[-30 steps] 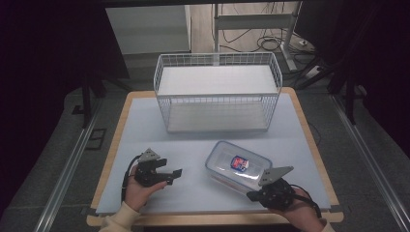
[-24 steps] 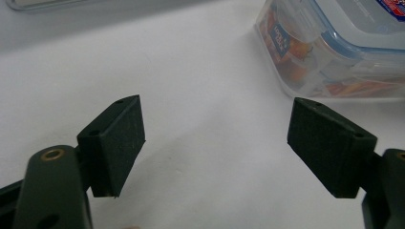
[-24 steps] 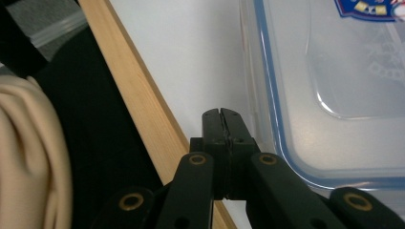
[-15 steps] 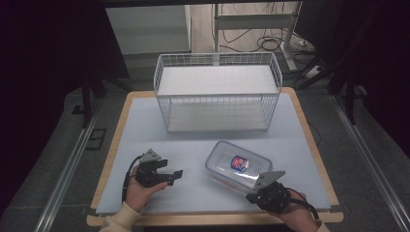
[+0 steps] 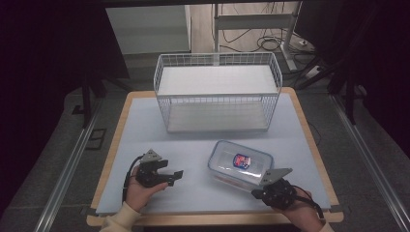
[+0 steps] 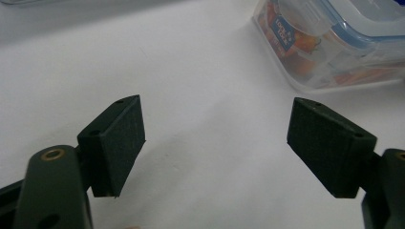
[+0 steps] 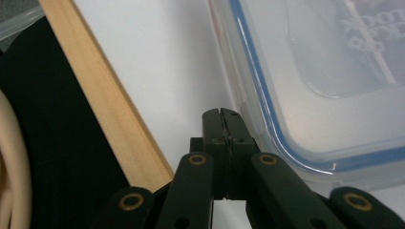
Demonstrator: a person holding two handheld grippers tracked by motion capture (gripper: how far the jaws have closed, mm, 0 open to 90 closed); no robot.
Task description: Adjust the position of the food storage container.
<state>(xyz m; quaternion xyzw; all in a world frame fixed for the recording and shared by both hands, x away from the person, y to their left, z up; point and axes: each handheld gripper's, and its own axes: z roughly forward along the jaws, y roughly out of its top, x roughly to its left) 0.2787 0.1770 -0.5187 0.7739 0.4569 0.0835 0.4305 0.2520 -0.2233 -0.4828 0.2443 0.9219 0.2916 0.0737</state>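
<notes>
A clear plastic container with a blue-rimmed snap lid and a red label lies on the pale table mat, front right of centre. My right gripper sits at its near corner. In the right gripper view the right gripper has its jaws pressed together with nothing between them, right beside the container's lid edge. My left gripper rests low over the mat at the front left, pointing right. Its jaws stand wide apart and empty, with the container farther off at the upper right.
A white wire basket stands at the back of the table, its bottom bare. The wooden table edge runs just left of the right gripper. Metal rails and dark floor flank the table.
</notes>
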